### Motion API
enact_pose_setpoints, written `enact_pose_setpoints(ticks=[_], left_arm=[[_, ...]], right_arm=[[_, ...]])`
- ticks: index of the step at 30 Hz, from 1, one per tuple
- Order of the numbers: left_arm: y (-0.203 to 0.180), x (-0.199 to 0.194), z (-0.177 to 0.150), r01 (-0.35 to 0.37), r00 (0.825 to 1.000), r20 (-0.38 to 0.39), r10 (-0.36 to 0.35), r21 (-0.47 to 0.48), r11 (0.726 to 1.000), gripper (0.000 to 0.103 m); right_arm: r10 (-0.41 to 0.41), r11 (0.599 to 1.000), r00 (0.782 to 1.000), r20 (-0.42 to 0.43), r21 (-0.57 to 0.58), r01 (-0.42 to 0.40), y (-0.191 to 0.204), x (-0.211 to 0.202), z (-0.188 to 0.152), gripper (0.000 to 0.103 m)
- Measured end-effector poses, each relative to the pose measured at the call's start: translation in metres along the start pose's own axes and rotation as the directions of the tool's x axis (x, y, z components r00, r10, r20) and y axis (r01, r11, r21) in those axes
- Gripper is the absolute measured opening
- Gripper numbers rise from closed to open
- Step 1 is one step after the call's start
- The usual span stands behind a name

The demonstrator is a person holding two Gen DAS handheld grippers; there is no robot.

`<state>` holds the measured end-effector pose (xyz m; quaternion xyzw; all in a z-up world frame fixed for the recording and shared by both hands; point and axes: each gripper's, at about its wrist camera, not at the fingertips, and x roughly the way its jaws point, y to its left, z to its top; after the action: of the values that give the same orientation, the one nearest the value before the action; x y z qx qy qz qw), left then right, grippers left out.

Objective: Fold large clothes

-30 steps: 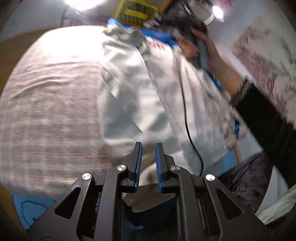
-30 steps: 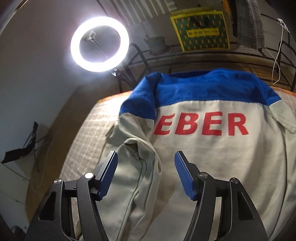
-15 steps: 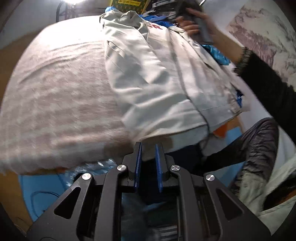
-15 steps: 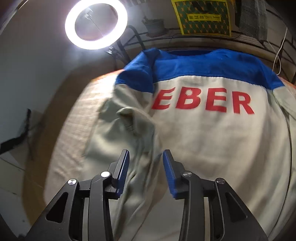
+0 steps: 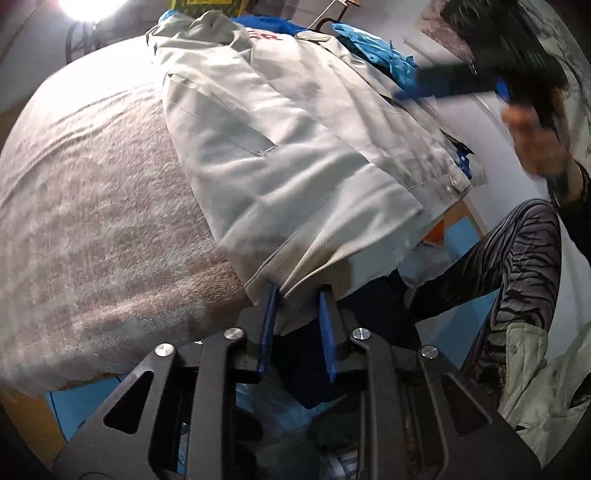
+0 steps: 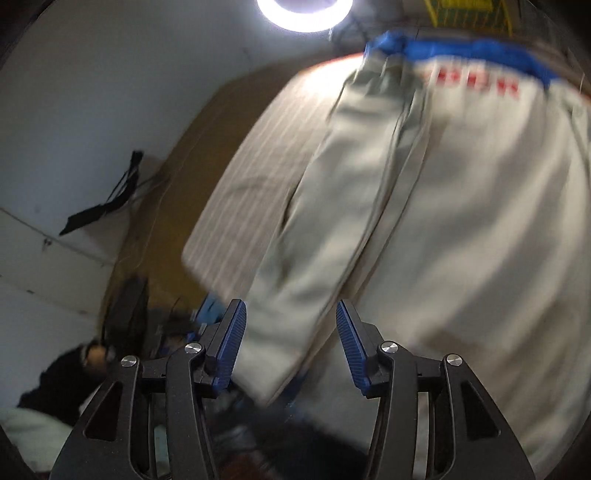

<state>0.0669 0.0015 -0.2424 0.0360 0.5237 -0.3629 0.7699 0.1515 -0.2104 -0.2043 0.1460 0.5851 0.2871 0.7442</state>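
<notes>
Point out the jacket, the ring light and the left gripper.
jacket (image 5: 295,147): left wrist view, grey body panel.
ring light (image 6: 304,14): right wrist view, glowing lower rim.
left gripper (image 5: 297,325): left wrist view, midway between fingertips.

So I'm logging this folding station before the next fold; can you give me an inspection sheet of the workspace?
Surface: checked blanket over the table.
Job's things: grey jacket with blue yoke and red lettering, back up, hem hanging over the near edge.
Clutter: blue cloth beyond the jacket.
Grippers: left gripper opening, hem between its jaws; right gripper opening, empty, over the sleeve.
Cables: nothing seen.
Surroundings: ring light, white wall.
</notes>
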Motion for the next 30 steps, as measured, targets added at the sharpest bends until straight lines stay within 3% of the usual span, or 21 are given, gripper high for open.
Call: enact_pose_setpoints(ticks=[3,7,8,9,11,13,15,19,30], left_arm=[[-0.004,0.000,-0.003,-0.028,1.000,0.008,0.028,0.004,1.000,0.012],[-0.011,0.000,-0.005,-0.075,0.997,0.028,0.074,0.016,0.997,0.007],[-0.014,0.000,-0.006,-0.093,0.995,0.035,0.092,0.025,0.995,0.004],[-0.015,-0.001,-0.006,-0.100,0.994,0.039,0.098,0.027,0.995,0.004],[-0.017,-0.006,-0.008,-0.108,0.993,0.050,0.106,0.025,0.994,0.002],[-0.016,-0.013,-0.012,-0.096,0.993,0.067,0.095,0.012,0.995,0.002],[-0.015,-0.013,-0.017,-0.081,0.996,0.048,0.081,-0.005,0.997,0.000],[-0.016,-0.009,-0.029,-0.096,0.995,0.017,0.096,-0.008,0.995,0.000],[-0.038,-0.036,-0.011,-0.228,0.971,0.081,0.227,0.006,0.974,0.000]], right_arm=[[0.010,0.999,0.997,-0.077,0.033,-0.008,0.003,0.035,-0.028,0.050],[-0.032,0.998,0.993,-0.113,0.057,0.038,-0.002,0.067,-0.038,0.048],[-0.022,0.998,0.993,-0.112,0.062,0.029,-0.002,0.071,-0.037,0.030],[-0.023,0.997,0.993,-0.116,0.066,0.031,-0.002,0.075,-0.036,0.018],[0.028,0.996,0.996,-0.089,0.091,-0.020,-0.001,0.072,-0.035,0.005],[0.093,0.992,0.994,-0.051,0.091,-0.088,0.004,0.061,-0.035,0.005],[0.058,0.998,0.998,-0.028,0.030,-0.057,0.014,0.054,-0.038,0.005],[-0.003,0.999,0.997,-0.081,0.035,0.006,0.007,0.074,-0.049,0.004],[-0.115,0.990,0.993,-0.017,-0.089,0.113,0.030,0.071,-0.044,0.009]])
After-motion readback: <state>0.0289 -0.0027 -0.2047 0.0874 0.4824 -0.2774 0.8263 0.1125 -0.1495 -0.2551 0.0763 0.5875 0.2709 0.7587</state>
